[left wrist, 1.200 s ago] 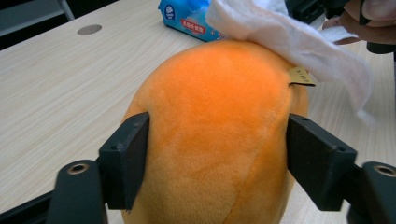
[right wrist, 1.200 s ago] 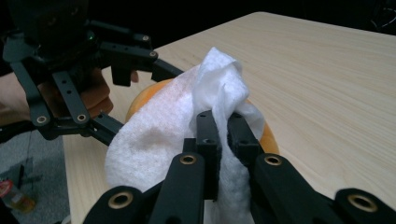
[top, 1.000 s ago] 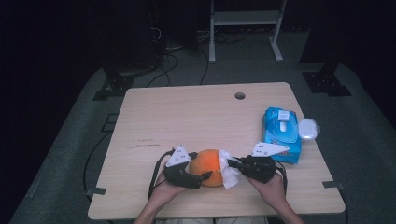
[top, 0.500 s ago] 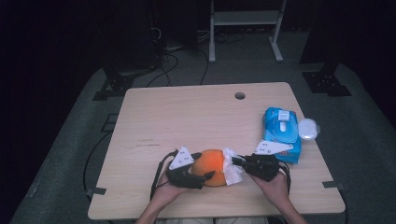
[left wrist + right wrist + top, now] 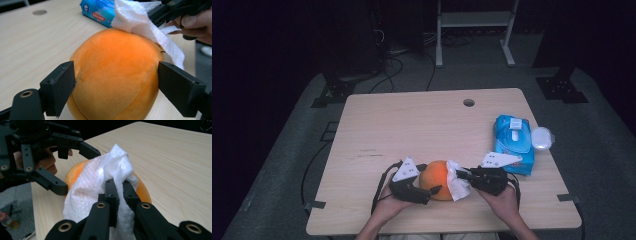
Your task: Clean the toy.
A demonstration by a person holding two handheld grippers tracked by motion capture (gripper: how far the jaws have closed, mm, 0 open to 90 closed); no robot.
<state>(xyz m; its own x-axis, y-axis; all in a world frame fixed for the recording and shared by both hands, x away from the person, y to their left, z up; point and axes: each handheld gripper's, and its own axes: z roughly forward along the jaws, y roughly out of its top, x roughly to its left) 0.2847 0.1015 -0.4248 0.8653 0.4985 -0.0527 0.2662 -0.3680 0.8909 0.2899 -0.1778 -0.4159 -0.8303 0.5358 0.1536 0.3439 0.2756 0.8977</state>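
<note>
An orange plush ball (image 5: 438, 177) rests on the wooden table (image 5: 412, 125) near its front edge. My left gripper (image 5: 432, 179) is shut on it, one jaw pressing each side, as the left gripper view shows for the ball (image 5: 117, 72) and gripper (image 5: 116, 85). From the right, my right gripper (image 5: 460, 174) is shut on a crumpled white wipe (image 5: 457, 185). The wipe (image 5: 100, 180) drapes over the ball's (image 5: 143, 191) upper right side, pinched between the right gripper's (image 5: 118, 187) jaws. Across the ball are the left gripper (image 5: 80, 171) and the hand holding it.
A blue pack of wet wipes (image 5: 513, 142) lies at the table's right, with a white round lid (image 5: 542, 138) beside it at the edge. A cable hole (image 5: 468, 102) sits at the back. Dark floor, cables and stand legs surround the table.
The wipe has shifted slightly against the ball's right side. Both hands have edged a little; both grips are unchanged.
</note>
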